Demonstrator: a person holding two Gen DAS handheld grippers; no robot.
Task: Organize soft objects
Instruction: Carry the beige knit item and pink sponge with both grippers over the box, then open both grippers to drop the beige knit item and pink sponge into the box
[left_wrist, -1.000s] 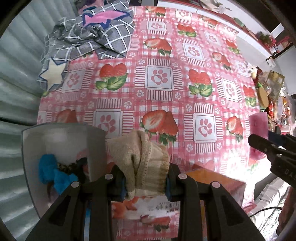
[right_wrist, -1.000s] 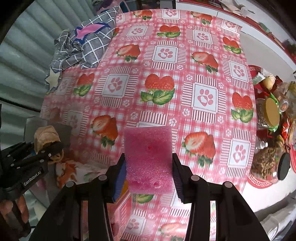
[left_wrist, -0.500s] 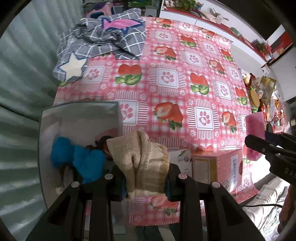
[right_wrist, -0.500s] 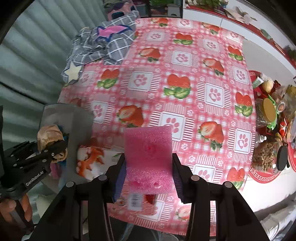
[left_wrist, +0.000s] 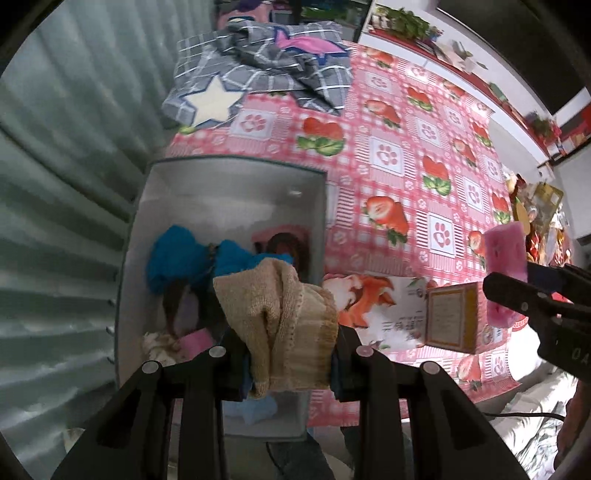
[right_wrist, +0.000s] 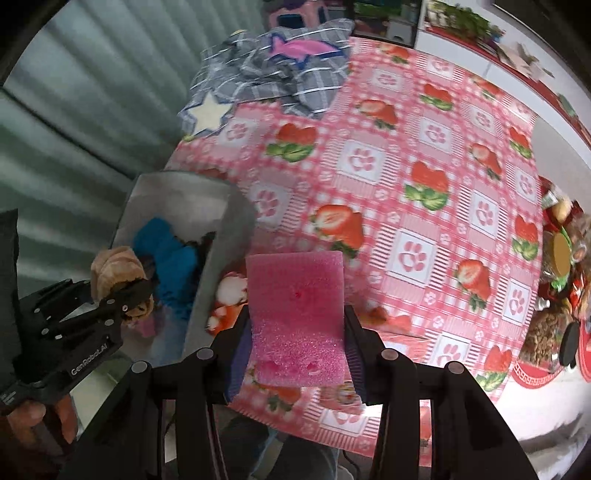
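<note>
Tongs status: left tongs (left_wrist: 291, 354) are clamped on a beige knitted cloth (left_wrist: 277, 321), at lower centre of the left wrist view, above the grey bin (left_wrist: 225, 173). Right tongs (right_wrist: 295, 354) are clamped on a pink foam sponge (right_wrist: 295, 306) above the strawberry-print desk (right_wrist: 406, 155), just right of the bin. Recommended: centre each item over the bin opening, clear of the wall, lower it, then release. Bin already holds blue fabric (left_wrist: 177, 254).

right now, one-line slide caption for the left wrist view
Left gripper holds a beige knitted cloth above a grey bin of soft items, beside the strawberry tablecloth.
</note>
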